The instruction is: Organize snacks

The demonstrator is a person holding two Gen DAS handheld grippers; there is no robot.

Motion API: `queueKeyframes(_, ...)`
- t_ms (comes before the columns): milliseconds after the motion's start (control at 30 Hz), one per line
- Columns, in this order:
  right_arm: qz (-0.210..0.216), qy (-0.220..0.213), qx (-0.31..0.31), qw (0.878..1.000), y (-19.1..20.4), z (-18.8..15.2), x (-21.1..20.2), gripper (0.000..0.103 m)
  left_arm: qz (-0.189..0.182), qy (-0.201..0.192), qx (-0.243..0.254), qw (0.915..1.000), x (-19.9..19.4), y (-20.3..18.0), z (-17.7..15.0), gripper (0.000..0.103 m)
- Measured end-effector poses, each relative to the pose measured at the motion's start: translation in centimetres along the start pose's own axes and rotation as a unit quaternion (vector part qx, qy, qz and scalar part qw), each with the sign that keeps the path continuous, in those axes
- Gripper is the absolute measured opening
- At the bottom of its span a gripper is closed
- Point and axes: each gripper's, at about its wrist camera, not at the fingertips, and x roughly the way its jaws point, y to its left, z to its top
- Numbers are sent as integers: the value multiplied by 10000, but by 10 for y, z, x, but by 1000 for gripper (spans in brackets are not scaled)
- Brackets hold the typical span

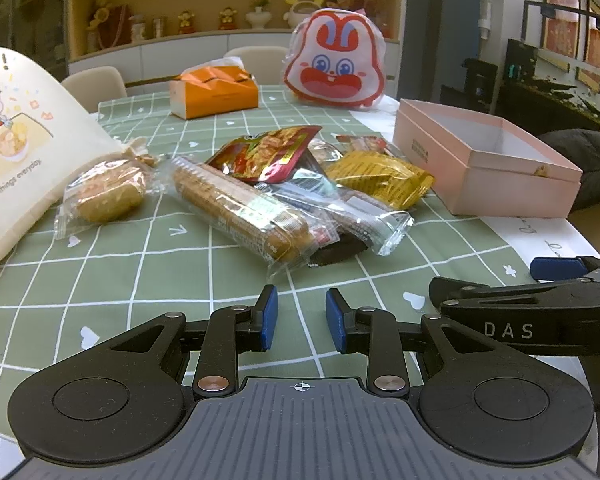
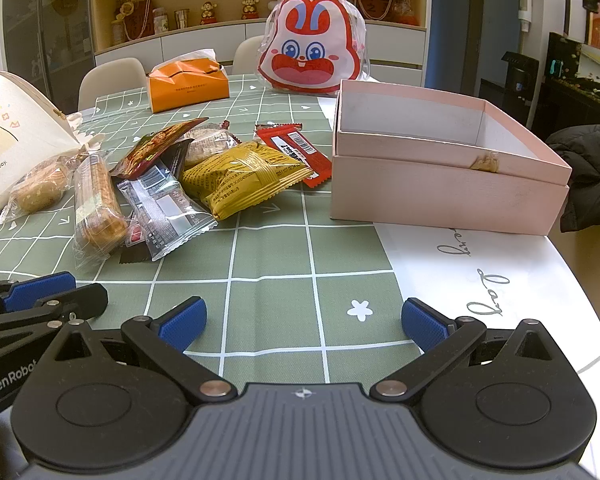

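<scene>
Snacks (image 2: 172,184) overlap (lower packets half hidden); both grippers' jaws parted, empty.

My right gripper (image 2: 302,322) hovers low over the green checked bench (image 2: 272,264), jaws spread wide and empty. Left of centre lies a heap of snack packets, a yellow packet (image 2: 244,176) topmost. At the right stands an open pink box (image 2: 440,188). My left gripper (image 2: 40,296) shows at the left edge.
</scene>
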Motion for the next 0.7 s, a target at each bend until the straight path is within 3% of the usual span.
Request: queueKeyframes(700, -1, 1, 0, 10000, 0, 0, 0, 103, 44, 0, 54, 10000, 1, -1, 0, 31)
